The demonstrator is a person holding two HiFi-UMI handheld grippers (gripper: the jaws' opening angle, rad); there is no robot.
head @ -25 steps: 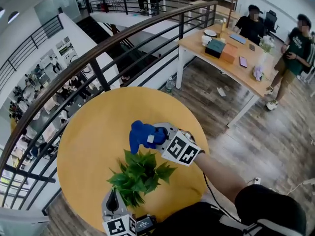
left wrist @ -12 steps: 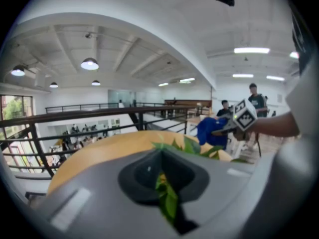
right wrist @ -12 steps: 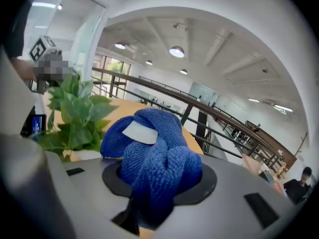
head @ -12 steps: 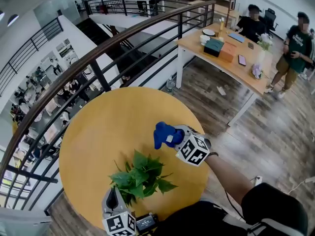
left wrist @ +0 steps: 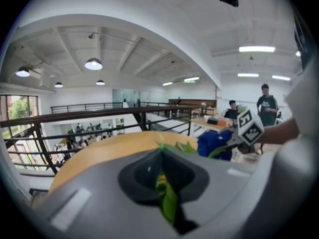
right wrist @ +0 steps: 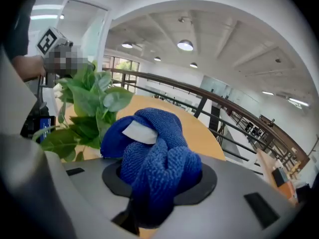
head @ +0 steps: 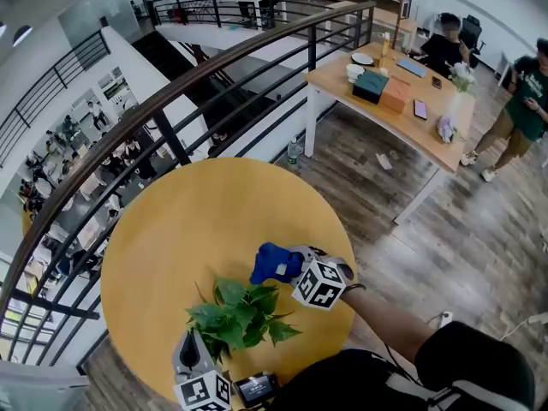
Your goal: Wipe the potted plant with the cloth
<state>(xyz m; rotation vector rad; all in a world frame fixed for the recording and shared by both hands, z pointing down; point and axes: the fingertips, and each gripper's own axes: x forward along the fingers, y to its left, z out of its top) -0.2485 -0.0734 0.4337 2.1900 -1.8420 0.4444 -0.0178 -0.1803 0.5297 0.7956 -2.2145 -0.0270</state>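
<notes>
A leafy green plant [head: 240, 315] stands near the front edge of a round yellow table [head: 188, 221]; its pot is hidden under the leaves. My right gripper [head: 287, 268] is shut on a bunched blue cloth [head: 272, 264], which sits just above and right of the top leaves. In the right gripper view the cloth [right wrist: 149, 153] fills the jaws, with the leaves [right wrist: 89, 108] close on the left. My left gripper [head: 195, 349] is at the plant's near side, shut on a green leaf [left wrist: 167, 200]. The left gripper view also shows the cloth [left wrist: 215, 144] beyond the foliage.
A dark curved railing [head: 171, 92] runs just behind the table, with a lower floor beyond it. At the back right stands a long wooden table [head: 402, 101] with boxes, and people beside it. Wood flooring [head: 428, 247] lies to the right.
My right gripper with the cloth swung from the plant's top out to the right, then came down and back toward the leaves. The left gripper has stayed on the leaf.
</notes>
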